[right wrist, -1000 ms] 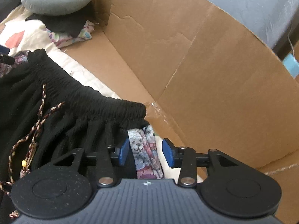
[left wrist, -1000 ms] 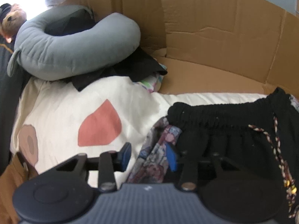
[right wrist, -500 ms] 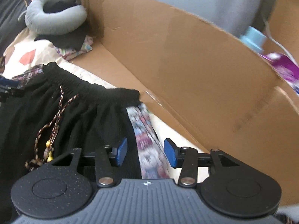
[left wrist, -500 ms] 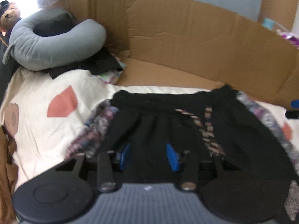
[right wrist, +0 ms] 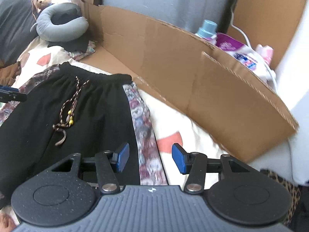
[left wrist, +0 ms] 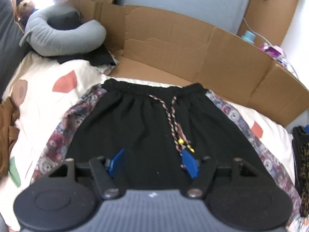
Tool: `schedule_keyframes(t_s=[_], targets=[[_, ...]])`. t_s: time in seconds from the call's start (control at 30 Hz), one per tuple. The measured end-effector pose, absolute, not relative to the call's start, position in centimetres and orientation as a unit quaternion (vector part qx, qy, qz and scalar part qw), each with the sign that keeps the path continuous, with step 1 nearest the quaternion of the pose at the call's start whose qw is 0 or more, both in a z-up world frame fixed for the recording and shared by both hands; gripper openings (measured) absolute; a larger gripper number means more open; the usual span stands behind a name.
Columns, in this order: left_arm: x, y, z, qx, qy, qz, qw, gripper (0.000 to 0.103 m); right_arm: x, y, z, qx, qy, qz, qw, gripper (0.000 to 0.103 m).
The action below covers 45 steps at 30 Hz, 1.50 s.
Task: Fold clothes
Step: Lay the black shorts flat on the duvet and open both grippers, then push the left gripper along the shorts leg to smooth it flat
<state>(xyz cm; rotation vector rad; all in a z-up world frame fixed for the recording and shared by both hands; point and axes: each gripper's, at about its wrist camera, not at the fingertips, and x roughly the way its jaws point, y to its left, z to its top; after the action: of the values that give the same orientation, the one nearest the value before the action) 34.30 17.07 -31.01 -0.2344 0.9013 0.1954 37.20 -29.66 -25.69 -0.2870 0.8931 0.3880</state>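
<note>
Cream bedding [left wrist: 48,100] printed with coral and brown shapes covers the bed and fills most of both views, with a long flattened cardboard sheet [left wrist: 193,44] standing along its far edge against a grey wall. Spread flat on the bedding lie the black shorts [left wrist: 154,119], waistband toward the cardboard, a bear-print panel running down each side, the left one [left wrist: 58,135] and the right one [right wrist: 143,127] both resting on the cover. At the far left corner a grey neck pillow [left wrist: 63,34] sits on a dark folded garment, with a teddy bear [right wrist: 43,0] behind it. Brown fabric [left wrist: 7,127] bunches at the bed's left edge. Beyond the cardboard, a blue-capped bottle [right wrist: 207,28] and purple packaging show in the right wrist view. The braided drawstring [left wrist: 173,119] trails down from the waistband, ending in yellow beads. The left gripper [left wrist: 153,161] hovers over the lower middle of the shorts; its jaws have just been opening and stand apart with nothing between them. The right gripper [right wrist: 150,158] hangs above the right bear-print panel, jaws likewise just opening, apart, gripping nothing.
</note>
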Motion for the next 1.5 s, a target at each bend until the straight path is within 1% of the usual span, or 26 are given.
schedule_keyframes(t_s=[0.2,0.4,0.47,0.6,0.7,0.83,0.9,1.0,1.1,1.27,1.5], targets=[[32.8,14.6,-30.8,-0.108,0.44,0.067,0.889,0.069,33.5,-32.7,-25.6,-0.121,0.423,0.172,0.882,0.056],[30.4,13.3,-30.8,-0.12,0.451,0.041,0.883,0.069,29.6,-35.5,-25.4,-0.075,0.425,0.155,0.889,0.056],[29.8,13.0,-31.4,-0.115,0.457,0.035,0.881,0.069,28.4,-36.5,-25.6,-0.062,0.426,0.142,0.891,0.056],[29.2,13.2,-33.3,-0.137,0.476,0.044,0.868,0.068,26.9,-38.7,-25.7,-0.022,0.425,0.108,0.898,0.055],[28.9,13.2,-34.0,-0.142,0.483,0.039,0.863,0.068,26.3,-39.9,-26.0,-0.025,0.427,0.093,0.899,0.055],[28.3,12.7,-34.9,-0.143,0.496,0.029,0.856,0.068,25.6,-41.2,-28.0,-0.044,0.444,0.072,0.892,0.054],[27.9,12.2,-35.6,-0.148,0.508,0.023,0.848,0.066,25.3,-41.6,-29.6,-0.054,0.455,0.063,0.887,0.052],[27.2,10.9,-36.4,-0.147,0.522,0.005,0.84,0.066,24.8,-41.5,-31.9,-0.078,0.47,0.062,0.877,0.047],[26.7,9.6,-37.0,-0.142,0.533,-0.012,0.834,0.066,24.4,-41.2,-34.0,-0.104,0.484,0.063,0.867,0.046],[26.2,7.9,-37.9,-0.14,0.55,-0.036,0.823,0.065,24.1,-42.2,-36.7,-0.077,0.507,0.061,0.857,0.042],[25.7,6.1,-38.8,-0.137,0.567,-0.064,0.809,0.063,24.8,-43.2,-38.6,-0.074,0.515,0.06,0.852,0.041]])
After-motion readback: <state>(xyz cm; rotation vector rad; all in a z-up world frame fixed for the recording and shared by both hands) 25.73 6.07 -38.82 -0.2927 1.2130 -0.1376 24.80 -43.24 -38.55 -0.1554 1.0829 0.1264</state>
